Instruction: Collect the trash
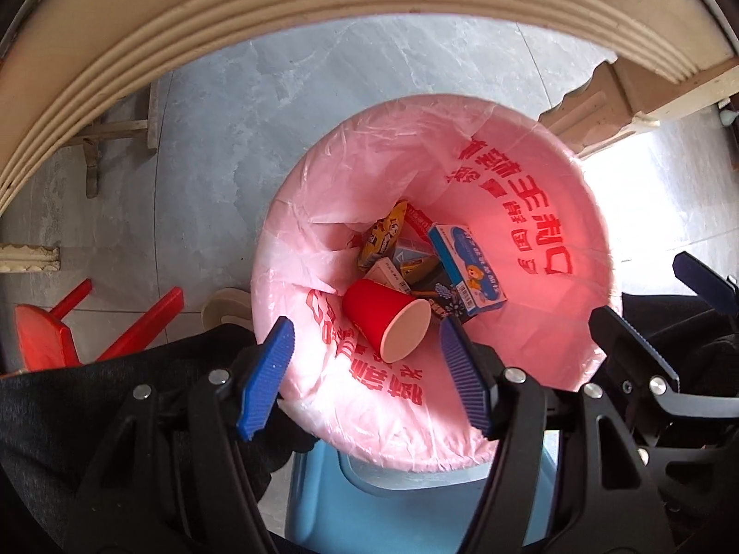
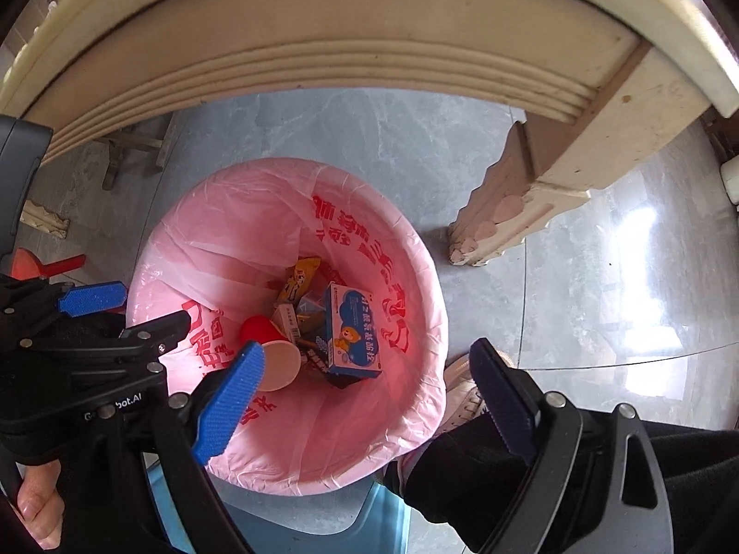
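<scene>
Left wrist view: my left gripper pointed straight down over the bin, jaws spread and empty; the red cup lay on its side inside beside the blue box. Only here, a red stool showed fully.
Right wrist view: my right gripper hung above the same bin, jaws wide apart, holding nothing. Only here, my shoe and a table leg showed.

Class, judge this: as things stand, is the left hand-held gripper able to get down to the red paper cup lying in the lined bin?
Probably yes. The left hand-held gripper hangs open above the bin's mouth, and the red paper cup lies on top of the boxes with nothing covering it.
</scene>
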The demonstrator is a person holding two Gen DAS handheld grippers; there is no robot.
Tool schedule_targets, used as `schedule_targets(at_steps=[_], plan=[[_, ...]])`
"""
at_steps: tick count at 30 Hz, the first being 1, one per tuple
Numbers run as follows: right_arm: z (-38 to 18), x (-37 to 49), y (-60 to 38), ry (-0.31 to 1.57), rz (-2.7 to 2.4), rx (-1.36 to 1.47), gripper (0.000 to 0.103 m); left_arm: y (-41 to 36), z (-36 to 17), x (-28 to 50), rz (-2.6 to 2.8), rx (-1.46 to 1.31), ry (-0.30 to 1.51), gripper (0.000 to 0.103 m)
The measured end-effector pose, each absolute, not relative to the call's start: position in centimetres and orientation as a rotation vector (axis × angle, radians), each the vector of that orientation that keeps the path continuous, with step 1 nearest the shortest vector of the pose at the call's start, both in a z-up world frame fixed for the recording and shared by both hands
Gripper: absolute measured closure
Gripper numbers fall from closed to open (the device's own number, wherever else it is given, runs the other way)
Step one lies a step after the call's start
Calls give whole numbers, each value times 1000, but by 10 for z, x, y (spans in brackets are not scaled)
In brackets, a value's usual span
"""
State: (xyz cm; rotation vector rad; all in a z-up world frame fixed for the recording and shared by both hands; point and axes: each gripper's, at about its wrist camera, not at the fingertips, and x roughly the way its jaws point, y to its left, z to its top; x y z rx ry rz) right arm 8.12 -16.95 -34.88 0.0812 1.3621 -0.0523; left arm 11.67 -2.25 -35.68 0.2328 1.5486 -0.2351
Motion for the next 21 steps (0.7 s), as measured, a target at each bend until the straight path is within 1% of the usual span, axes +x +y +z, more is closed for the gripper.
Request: schedule_targets(at_steps=[4, 10, 14, 21], plan=[[-333, 76, -169, 1335, -87, 78, 15, -25, -335, 110, -191, 267, 1479, 39], [-295, 62, -178, 1223, -77, 147, 15, -28, -285, 99, -149, 262, 1349, 39], [-249, 48, -182, 1104, -93, 150, 15, -27, -239, 91, -143, 211, 1260, 39], [-154, 24, -172, 870, -159, 13, 15, -27, -151, 64, -112, 177, 1056, 38]])
